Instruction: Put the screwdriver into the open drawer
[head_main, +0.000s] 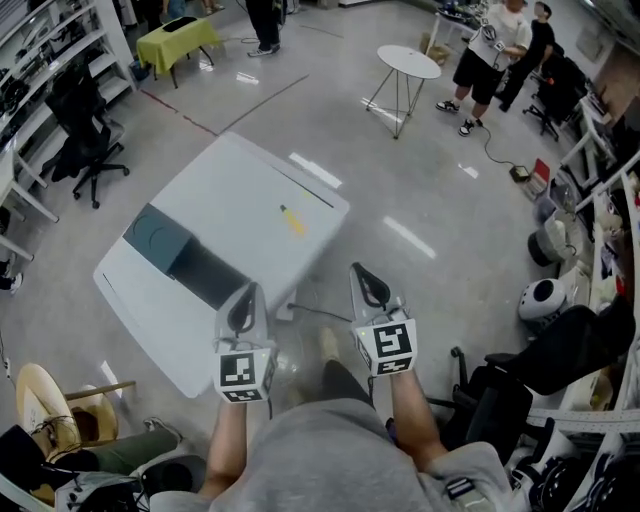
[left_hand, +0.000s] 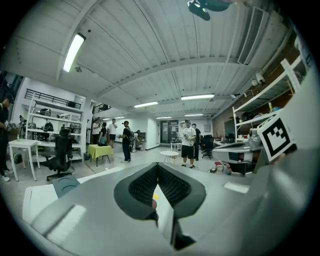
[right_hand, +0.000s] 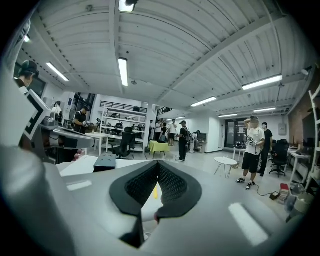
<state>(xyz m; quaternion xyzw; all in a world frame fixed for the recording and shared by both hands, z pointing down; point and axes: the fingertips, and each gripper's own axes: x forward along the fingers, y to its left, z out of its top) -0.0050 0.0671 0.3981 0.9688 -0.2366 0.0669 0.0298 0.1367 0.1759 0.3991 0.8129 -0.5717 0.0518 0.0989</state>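
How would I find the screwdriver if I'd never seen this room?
Look for the big white table in the middle of the shiny grey floor. The screwdriver lies on its top, toward the right-hand corner. It is the only small yellow thing on that white surface.

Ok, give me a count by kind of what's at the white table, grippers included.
White table: 1
Open drawer: 1
Yellow screwdriver: 1
Grippers: 2, left gripper and right gripper
Total: 5
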